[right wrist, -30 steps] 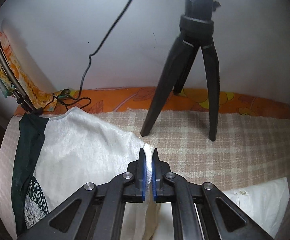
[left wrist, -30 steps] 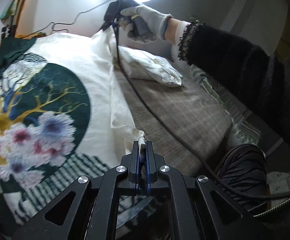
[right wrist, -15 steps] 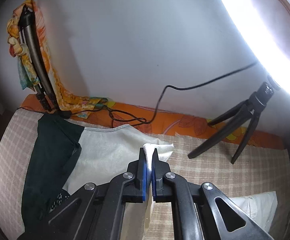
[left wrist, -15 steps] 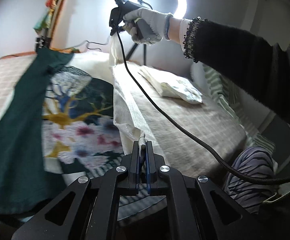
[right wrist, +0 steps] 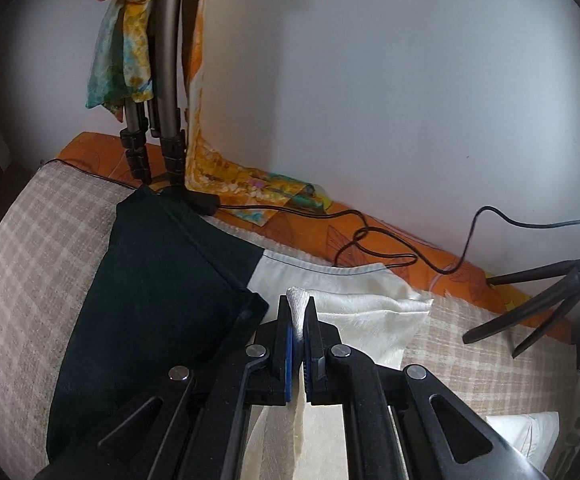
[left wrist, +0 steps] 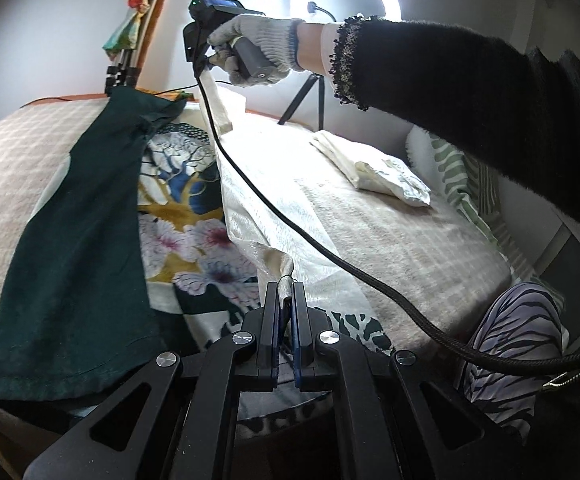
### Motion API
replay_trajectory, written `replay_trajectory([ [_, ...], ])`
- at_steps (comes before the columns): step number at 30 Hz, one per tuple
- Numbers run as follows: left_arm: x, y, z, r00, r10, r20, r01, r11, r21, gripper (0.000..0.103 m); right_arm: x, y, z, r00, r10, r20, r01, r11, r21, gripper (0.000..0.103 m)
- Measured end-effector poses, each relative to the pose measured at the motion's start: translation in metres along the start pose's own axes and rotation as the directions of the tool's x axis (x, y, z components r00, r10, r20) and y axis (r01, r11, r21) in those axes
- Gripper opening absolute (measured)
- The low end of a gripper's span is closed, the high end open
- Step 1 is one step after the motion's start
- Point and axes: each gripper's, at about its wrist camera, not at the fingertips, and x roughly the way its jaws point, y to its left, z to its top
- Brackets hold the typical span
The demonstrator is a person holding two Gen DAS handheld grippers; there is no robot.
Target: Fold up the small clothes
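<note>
A cream garment with a floral print panel and dark green side lies on the checked bed. My left gripper is shut on its near cream edge. My right gripper is shut on the far cream edge, lifted above the garment; in the left wrist view it is held up by a gloved hand with cloth hanging from it. The lifted cream edge is folding over the print. The dark green part shows in the right wrist view.
A folded cream cloth lies on the bed at the right. A ring light on a black tripod stands by the wall. A second stand with a scarf and loose cables are at the back. A striped pillow.
Both grippers have lifted the cream edge and carried it left over the printed panel. The right gripper has risen and swung left, toward the scarf stand.
</note>
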Motion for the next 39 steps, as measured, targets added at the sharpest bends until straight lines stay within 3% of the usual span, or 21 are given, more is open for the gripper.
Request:
replay_trajectory([
  [15, -0.003, 0.013, -0.006, 1.000, 0.028, -0.009, -0.028, 0.999, -0.033, 0.003, 0.028, 0.036, 0.005, 0.999, 0.023, -0.028, -0.023, 1.000, -0.013, 0.001],
  [26, -0.005, 0.014, -0.009, 0.999, 0.044, -0.005, -0.044, 0.998, -0.045, 0.003, 0.031, 0.038, 0.010, 0.998, 0.061, -0.015, -0.060, 0.998, 0.034, 0.001],
  [31, -0.001, 0.016, -0.012, 0.998, 0.043, -0.039, -0.046, 0.997, -0.055, 0.003, 0.038, 0.041, 0.011, 0.997, 0.064, -0.036, -0.063, 0.998, 0.024, 0.002],
  [33, -0.003, 0.016, -0.012, 0.998, 0.044, -0.041, -0.047, 0.997, -0.060, 0.005, 0.043, 0.042, 0.009, 0.996, 0.071, -0.057, -0.070, 0.997, 0.017, 0.013],
  [35, -0.006, 0.015, -0.010, 0.997, 0.054, -0.047, -0.057, 0.997, -0.053, 0.013, 0.038, 0.039, 0.007, 0.997, 0.068, -0.043, -0.067, 0.997, 0.027, 0.034],
  [39, -0.020, 0.017, -0.010, 0.998, 0.062, -0.032, -0.063, 0.997, -0.043, 0.018, 0.007, 0.023, -0.002, 0.992, 0.128, 0.009, -0.128, 0.991, 0.042, 0.035],
])
